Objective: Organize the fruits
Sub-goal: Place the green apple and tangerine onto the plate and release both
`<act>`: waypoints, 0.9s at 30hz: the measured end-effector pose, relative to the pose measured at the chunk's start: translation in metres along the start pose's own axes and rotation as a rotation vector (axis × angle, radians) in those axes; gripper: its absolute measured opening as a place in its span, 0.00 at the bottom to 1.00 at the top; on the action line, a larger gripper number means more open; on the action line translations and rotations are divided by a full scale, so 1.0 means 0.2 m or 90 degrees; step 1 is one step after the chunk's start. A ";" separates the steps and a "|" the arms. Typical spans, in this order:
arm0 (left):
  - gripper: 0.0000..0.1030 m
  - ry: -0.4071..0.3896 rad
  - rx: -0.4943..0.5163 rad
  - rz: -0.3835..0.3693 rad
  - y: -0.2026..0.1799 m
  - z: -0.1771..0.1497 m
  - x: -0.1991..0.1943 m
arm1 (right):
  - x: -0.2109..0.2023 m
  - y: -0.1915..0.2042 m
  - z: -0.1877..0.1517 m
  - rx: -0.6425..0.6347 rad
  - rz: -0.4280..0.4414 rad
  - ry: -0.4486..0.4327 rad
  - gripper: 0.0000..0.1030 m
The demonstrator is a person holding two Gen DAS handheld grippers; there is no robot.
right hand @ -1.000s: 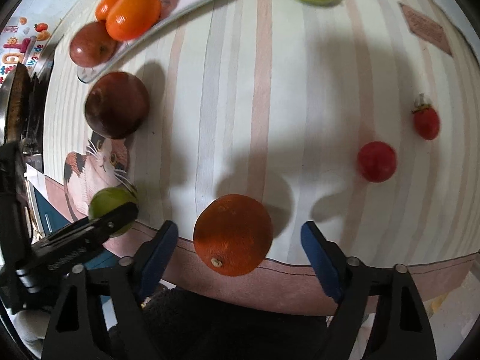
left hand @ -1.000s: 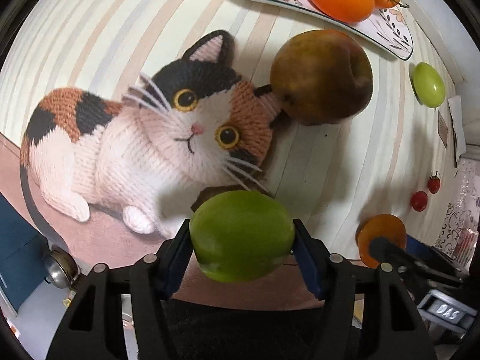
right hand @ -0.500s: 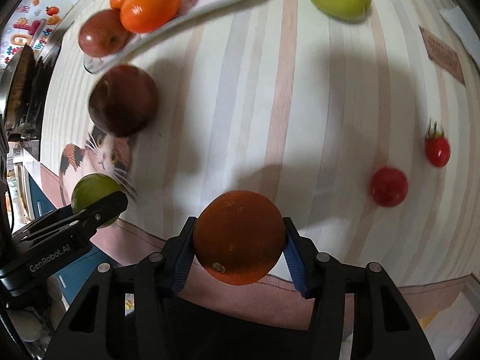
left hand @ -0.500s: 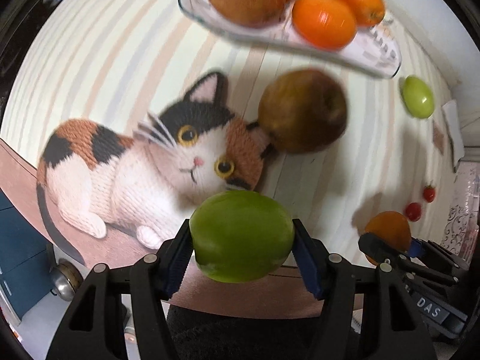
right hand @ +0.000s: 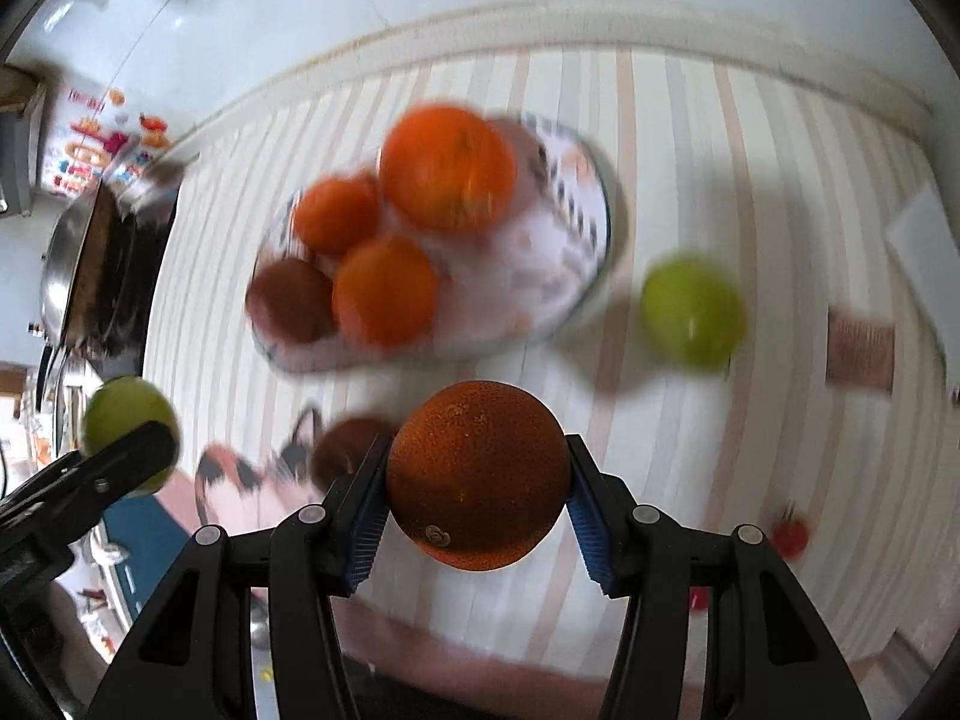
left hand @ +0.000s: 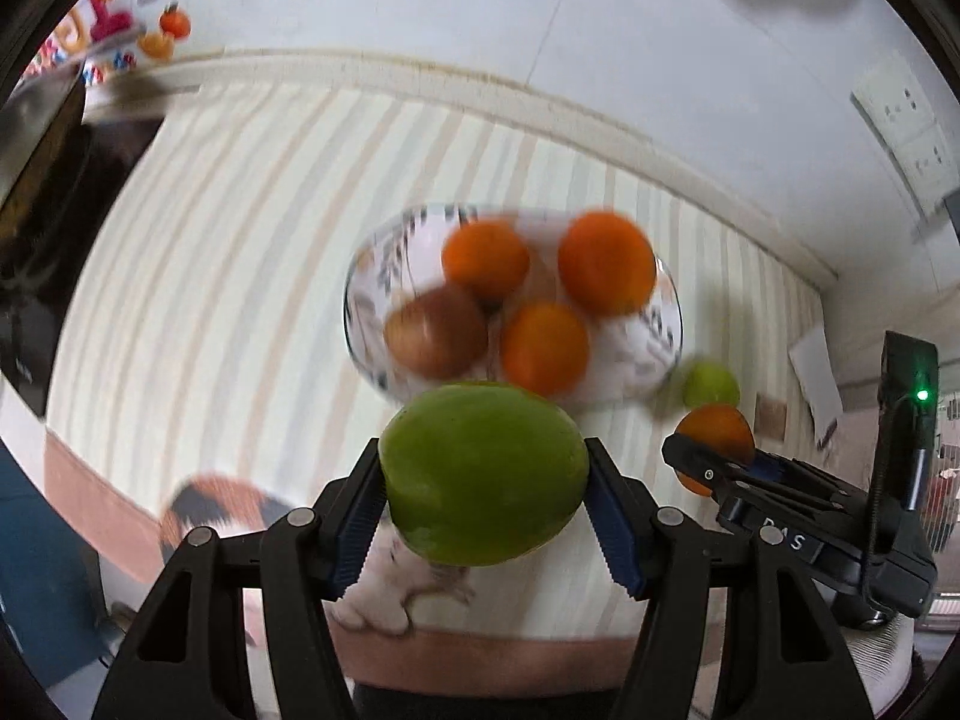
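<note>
My left gripper [left hand: 485,501] is shut on a green fruit [left hand: 485,473], held in the air in front of the patterned plate [left hand: 654,339]. The plate holds three oranges [left hand: 606,264] and a brown fruit [left hand: 435,330]. My right gripper [right hand: 477,504] is shut on a dark orange [right hand: 477,474], also lifted, and it shows at the right of the left wrist view [left hand: 714,447]. In the right wrist view the plate [right hand: 576,228] lies ahead, and the left gripper's green fruit [right hand: 129,420] is at the far left.
A second green fruit [right hand: 693,312] lies right of the plate on the striped cloth [right hand: 750,180]. A large brown fruit [right hand: 348,453] sits by the cat picture [right hand: 240,474]. Small red tomatoes [right hand: 789,534] lie at the right. A wall [left hand: 480,12] stands behind; a dark pan [right hand: 90,276] is far left.
Both grippers have risen and tilted up, each carrying its fruit, so the plate now sits ahead in both views. The right gripper closed on the dark orange a second ago.
</note>
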State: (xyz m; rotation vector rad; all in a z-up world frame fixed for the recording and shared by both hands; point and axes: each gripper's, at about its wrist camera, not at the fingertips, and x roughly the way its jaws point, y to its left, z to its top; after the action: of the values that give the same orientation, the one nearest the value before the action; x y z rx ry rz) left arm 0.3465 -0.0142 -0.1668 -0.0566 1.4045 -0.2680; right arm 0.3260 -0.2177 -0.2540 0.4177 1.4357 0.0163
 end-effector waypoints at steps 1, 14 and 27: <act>0.59 -0.001 0.000 0.002 0.04 0.05 0.01 | 0.01 0.00 0.05 0.003 -0.002 -0.002 0.55; 0.59 0.089 -0.009 0.070 0.20 0.55 0.49 | 0.32 0.00 0.30 0.028 -0.037 0.028 0.55; 0.60 0.163 -0.030 0.073 0.29 0.56 0.68 | 0.39 -0.06 0.31 0.047 -0.016 0.048 0.58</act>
State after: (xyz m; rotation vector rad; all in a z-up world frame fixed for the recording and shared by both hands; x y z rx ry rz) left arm 0.4836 -0.0017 -0.2896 0.0212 1.6616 -0.1499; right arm 0.3952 -0.2248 -0.3272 0.4642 1.5192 -0.0423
